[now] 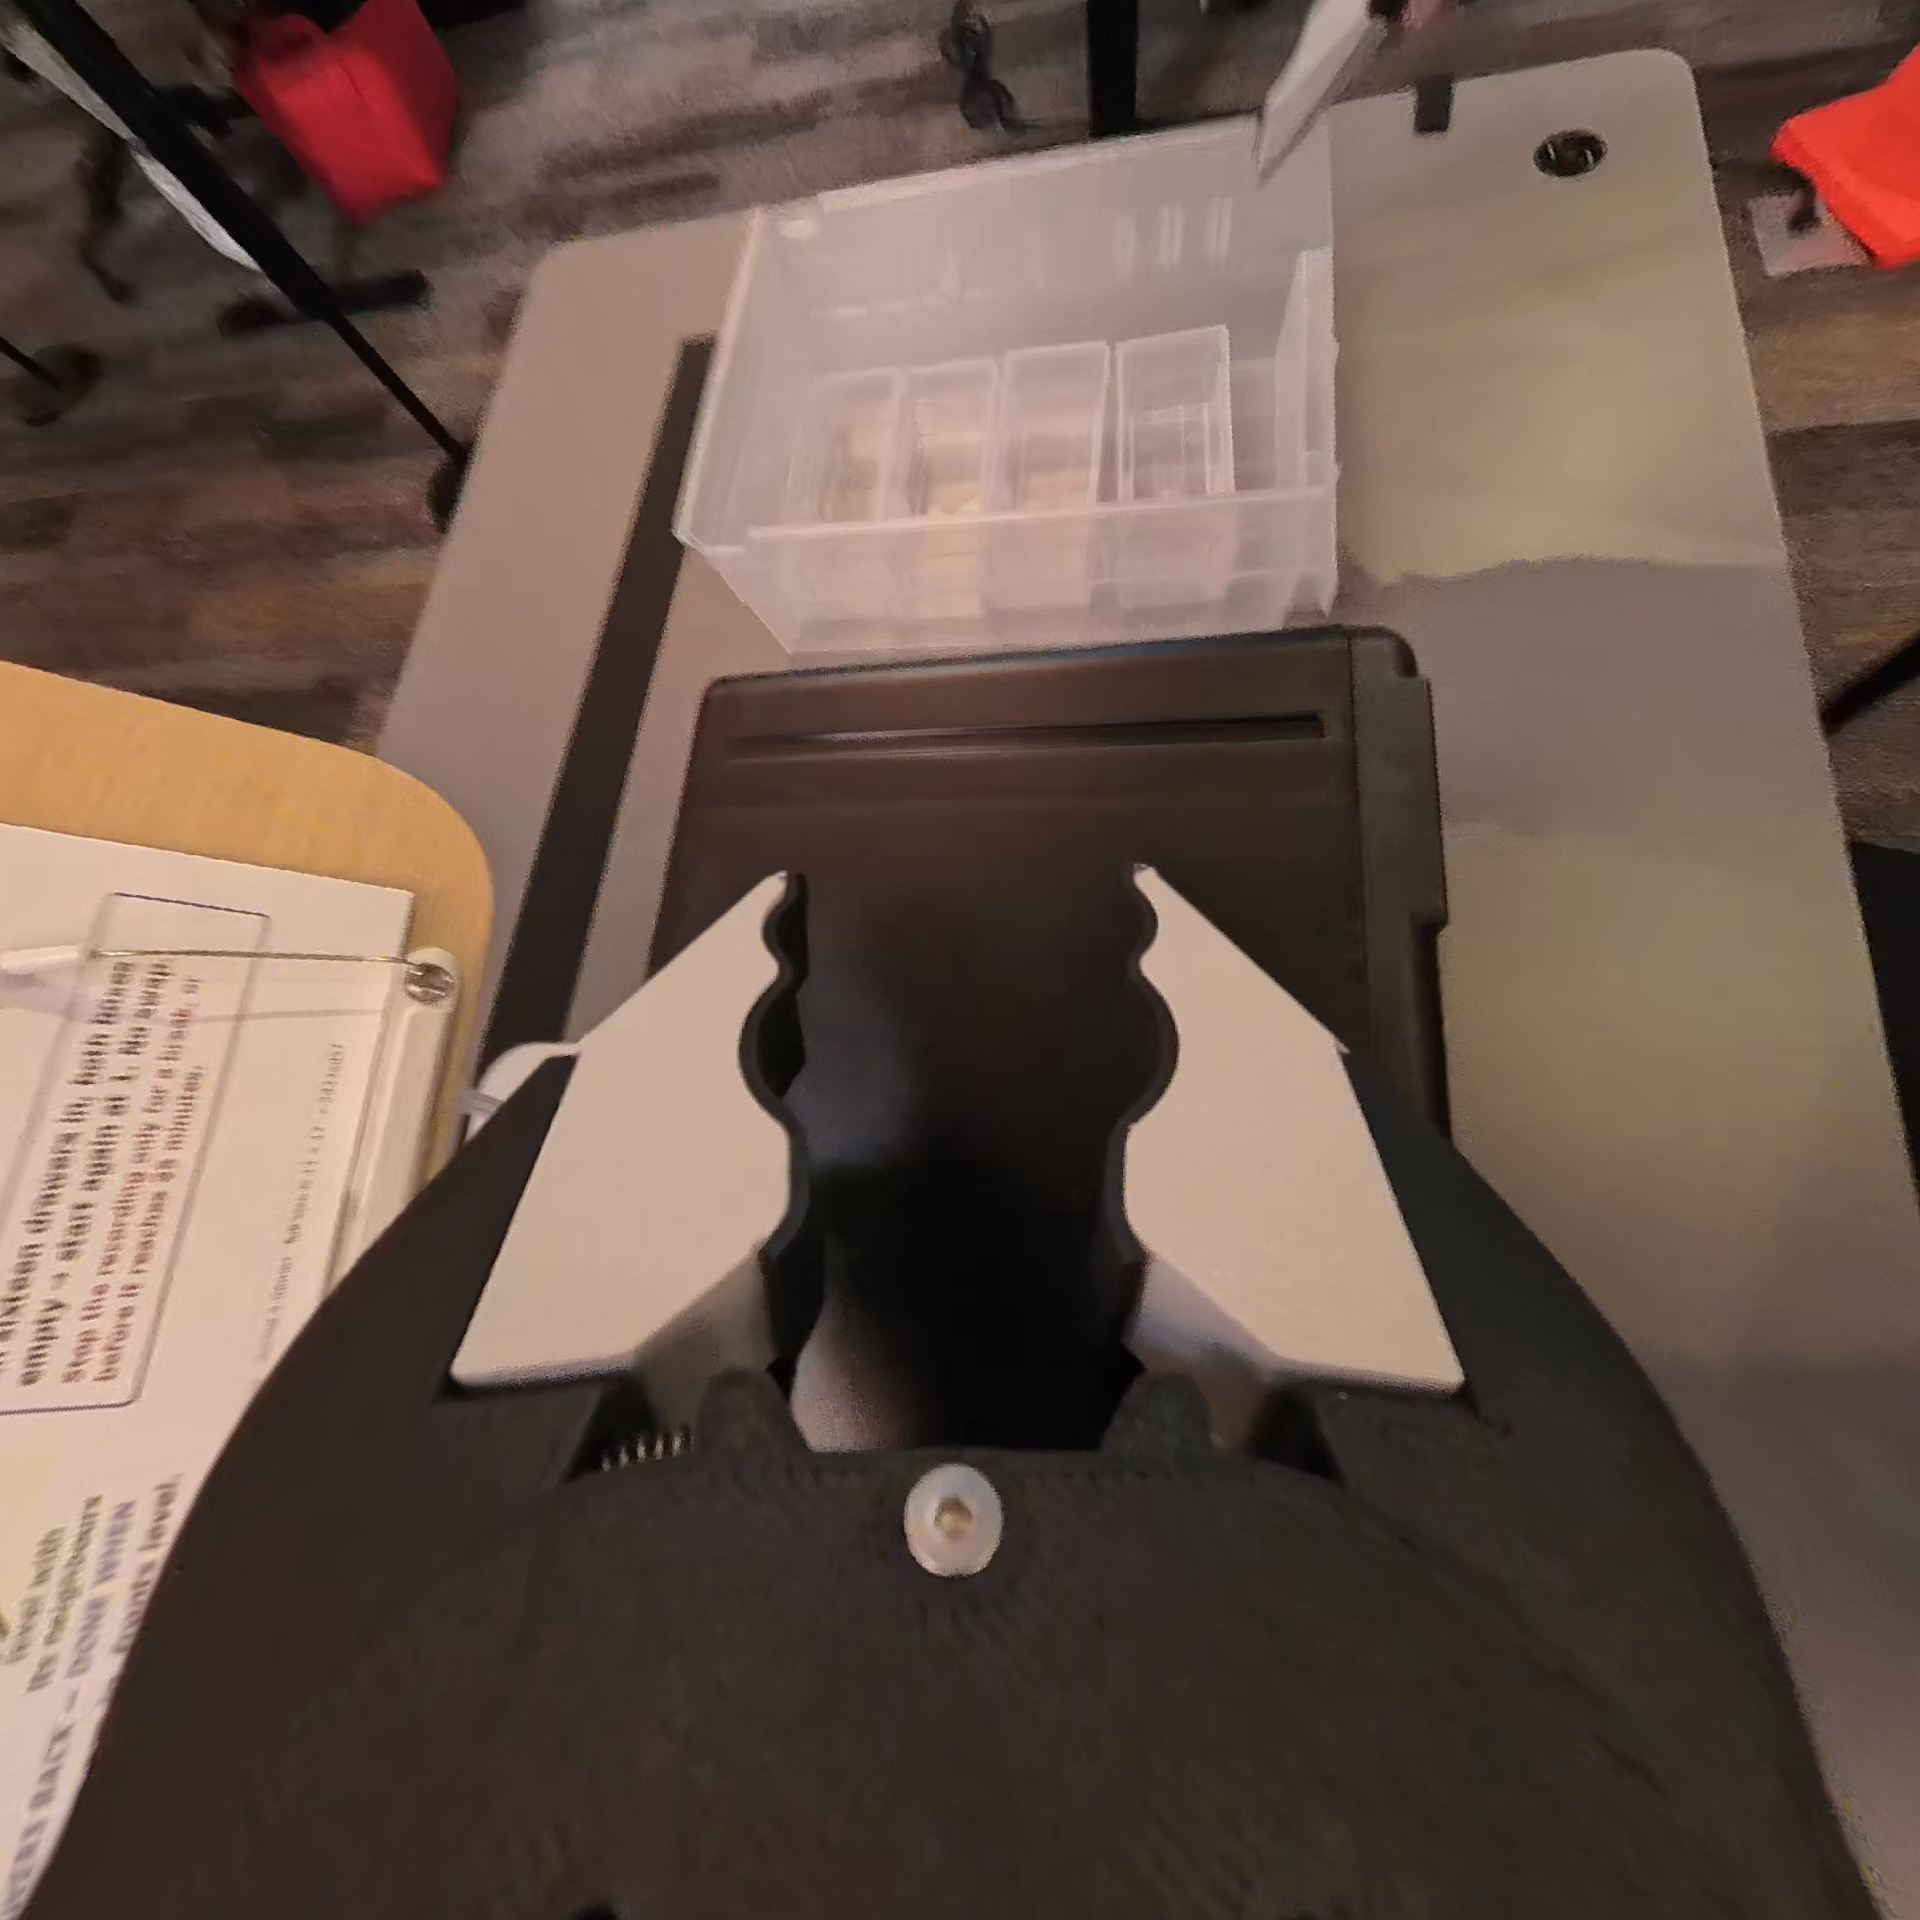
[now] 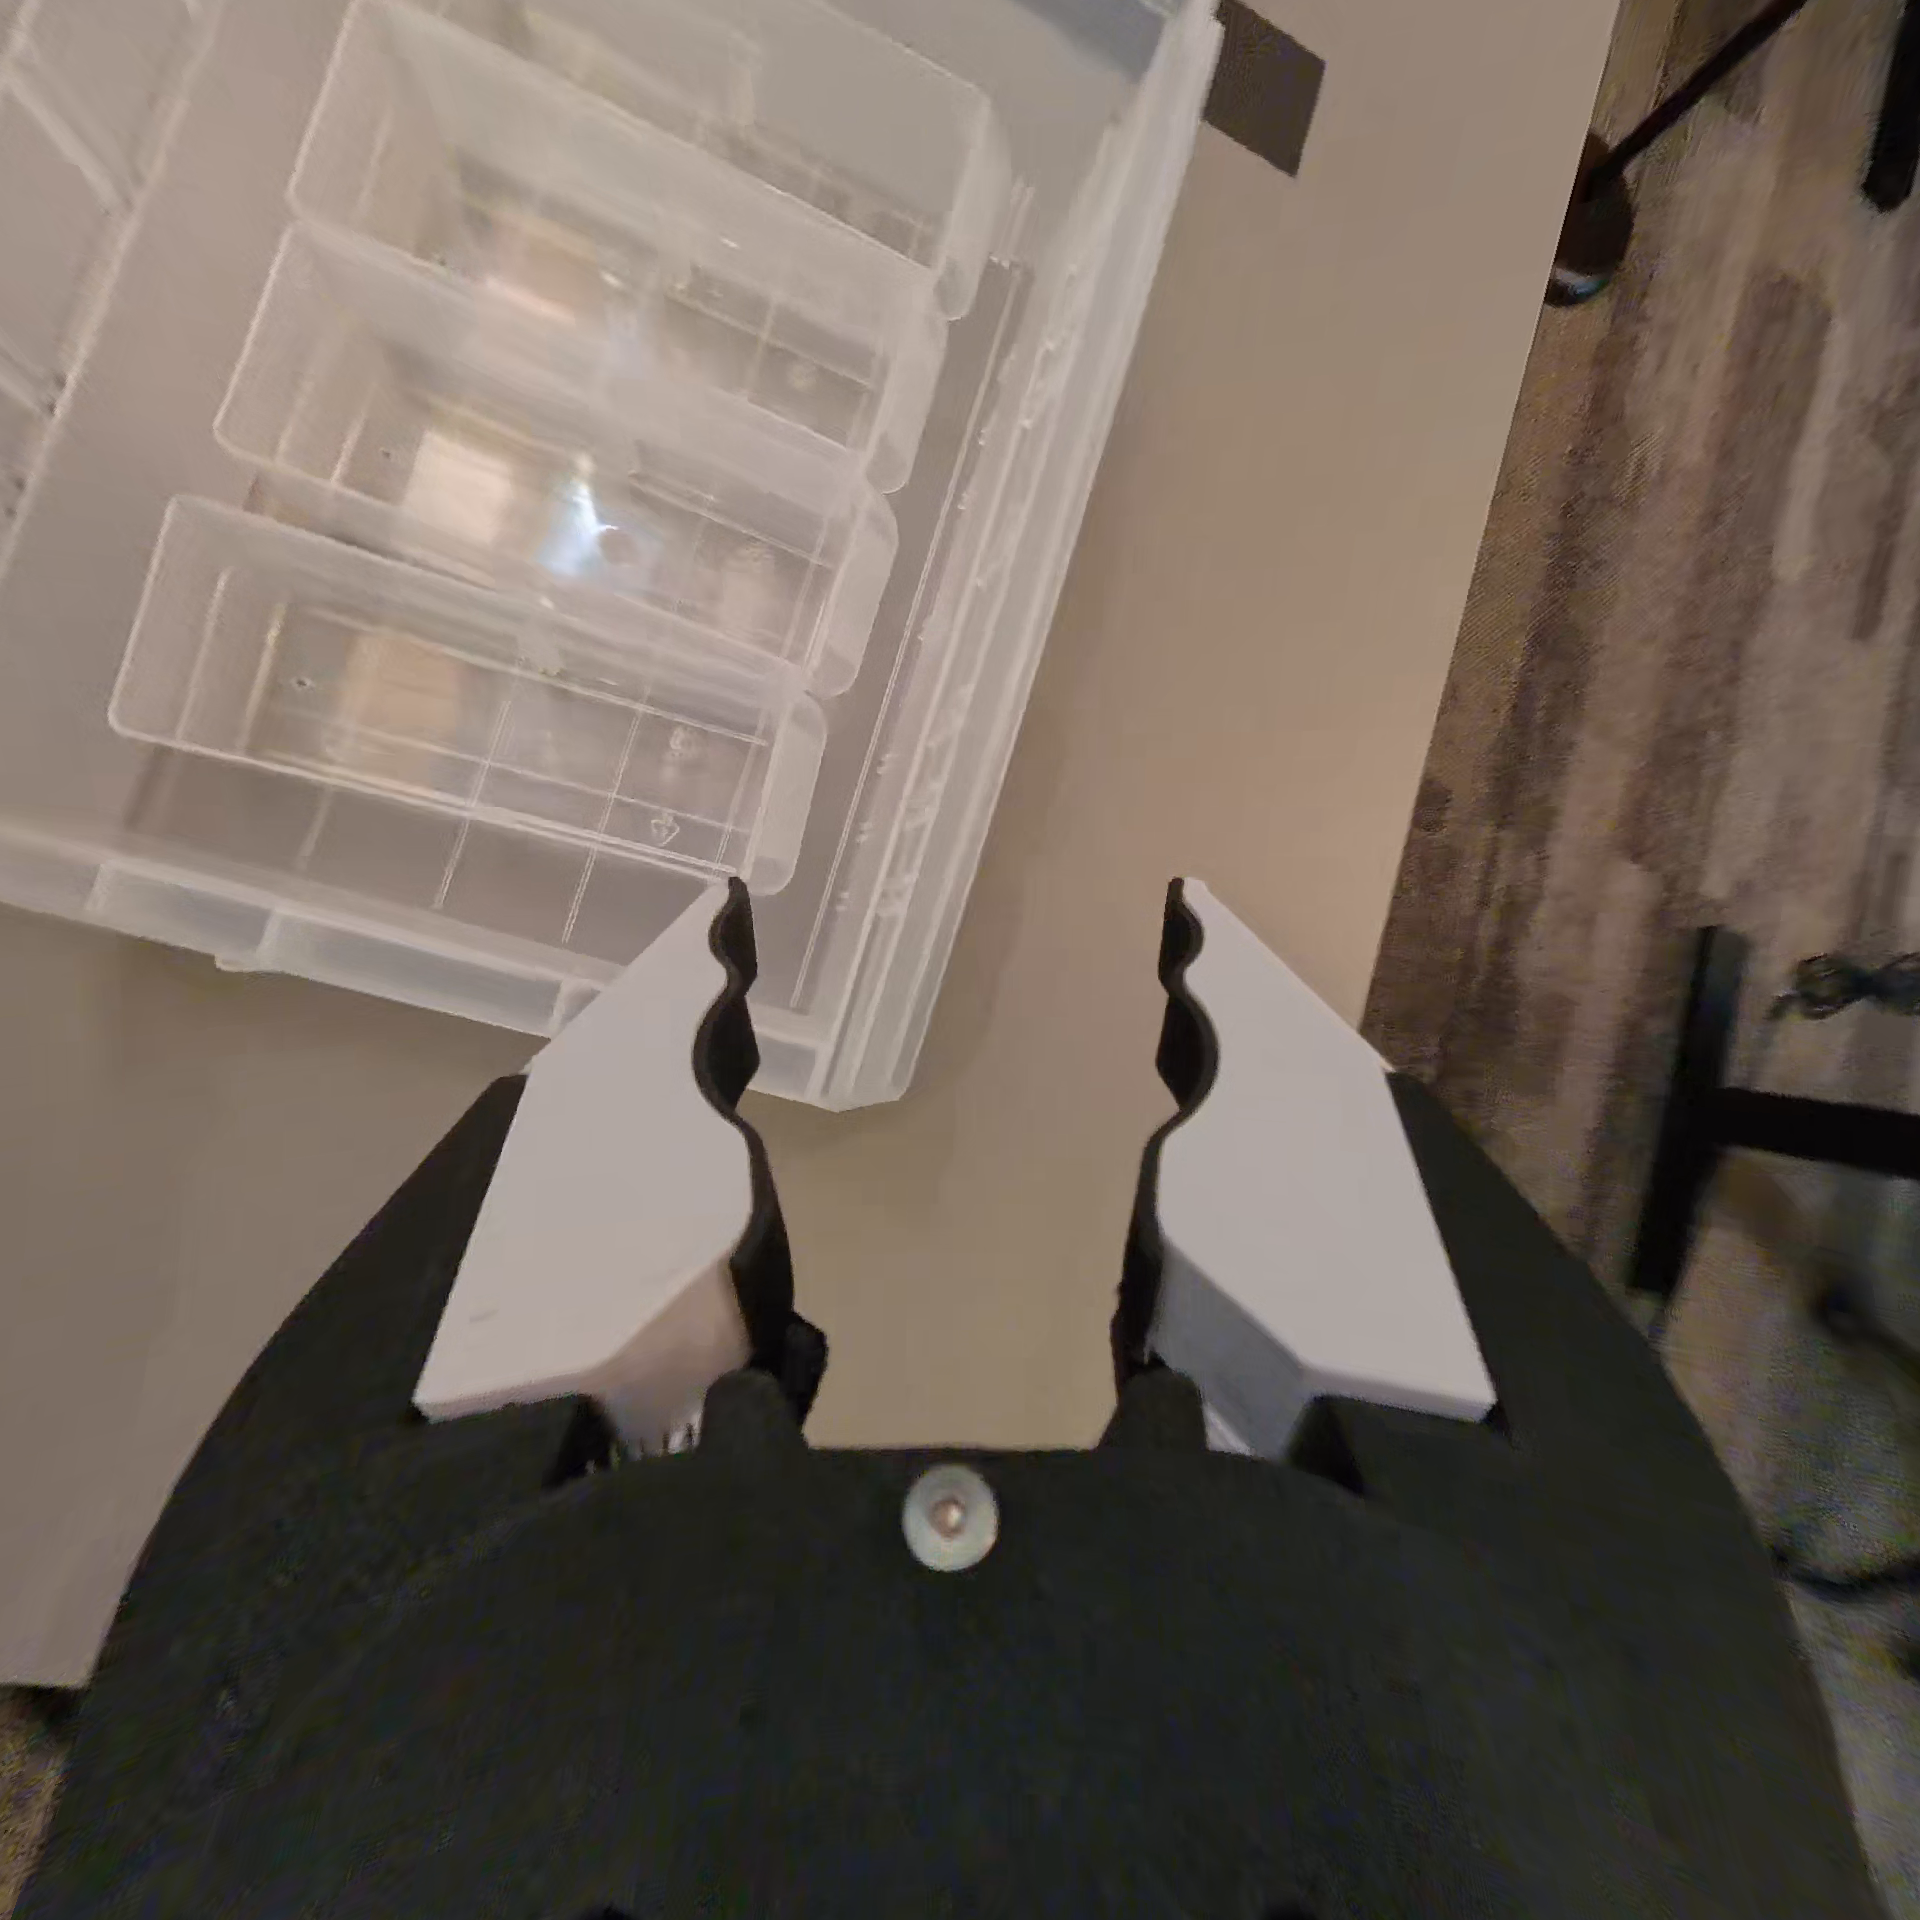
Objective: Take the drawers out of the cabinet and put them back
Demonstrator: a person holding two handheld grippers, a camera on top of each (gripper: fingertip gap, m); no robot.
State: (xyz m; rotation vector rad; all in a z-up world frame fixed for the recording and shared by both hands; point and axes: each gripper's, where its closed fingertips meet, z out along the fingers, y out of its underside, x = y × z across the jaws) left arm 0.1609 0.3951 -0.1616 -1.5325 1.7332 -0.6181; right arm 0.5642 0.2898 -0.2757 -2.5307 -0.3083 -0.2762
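The black cabinet (image 1: 1039,769) stands on the grey table (image 1: 1558,520), seen from above and behind. My left gripper (image 1: 964,883) hovers over its top, open and empty. Beyond the cabinet sits a clear plastic bin (image 1: 1039,592) holding several clear drawers (image 1: 1049,426) side by side. In the right wrist view the same drawers (image 2: 468,686) lie in the bin (image 2: 1039,582). My right gripper (image 2: 958,894) is open and empty above the bare table, just off the bin's near corner. One of its white fingers (image 1: 1299,94) shows above the bin's far right corner in the left wrist view.
A wooden table (image 1: 239,769) with a printed sheet (image 1: 208,1091) under a clear holder lies at the left. A red bag (image 1: 343,104), an orange object (image 1: 1860,177) and black stand legs (image 1: 312,260) are on the floor. The table edge (image 2: 1455,727) runs right of my right gripper.
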